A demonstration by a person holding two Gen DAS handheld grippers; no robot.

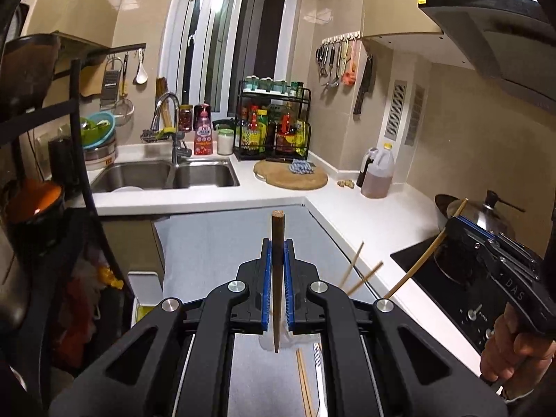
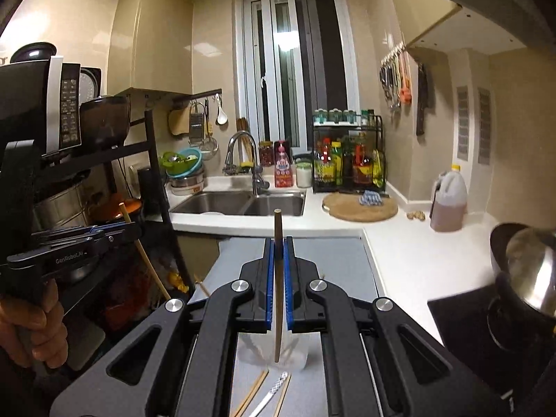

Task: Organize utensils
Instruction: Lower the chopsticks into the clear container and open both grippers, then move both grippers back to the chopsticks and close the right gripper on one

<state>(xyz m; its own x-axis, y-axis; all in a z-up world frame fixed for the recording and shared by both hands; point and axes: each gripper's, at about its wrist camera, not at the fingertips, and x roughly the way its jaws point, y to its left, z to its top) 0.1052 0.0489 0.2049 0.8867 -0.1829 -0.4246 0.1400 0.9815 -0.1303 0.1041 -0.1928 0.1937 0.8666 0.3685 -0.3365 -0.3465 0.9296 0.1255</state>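
Best done slowly: lower each chopstick tip-first into the clear cup (image 2: 278,351) below, kept near upright, tip inside the rim before any release, one side at a time so the sticks do not cross or tip the light cup. Judged mid-task: two sticks in the air, more utensils on the grey mat (image 2: 340,260). Left gripper (image 1: 277,288) clamped on a dark chopstick (image 1: 277,278), blue pads pressed to its sides about mid-length, blunt end up, point hanging down over the mat. Right gripper (image 2: 278,292) likewise shut tight on a pale chopstick (image 2: 277,288), held upright, tip hanging at the cup, though whether inside the rim or just before it cannot be told. Seen from the left camera, the same pale stick slanted through the right tool's fingers, over the stove edge. Loose on the mat under the fingers: more pale chopsticks (image 2: 252,394) and a patterned-handled utensil (image 2: 272,394), lying flat just beside the cup. Two more stick ends (image 1: 361,271) poking up near the right gripper in the left view, likely already in the cup; their lower ends hidden. Worth keeping grip firm at mid-length, since a thin stick can pivot between flat pads.
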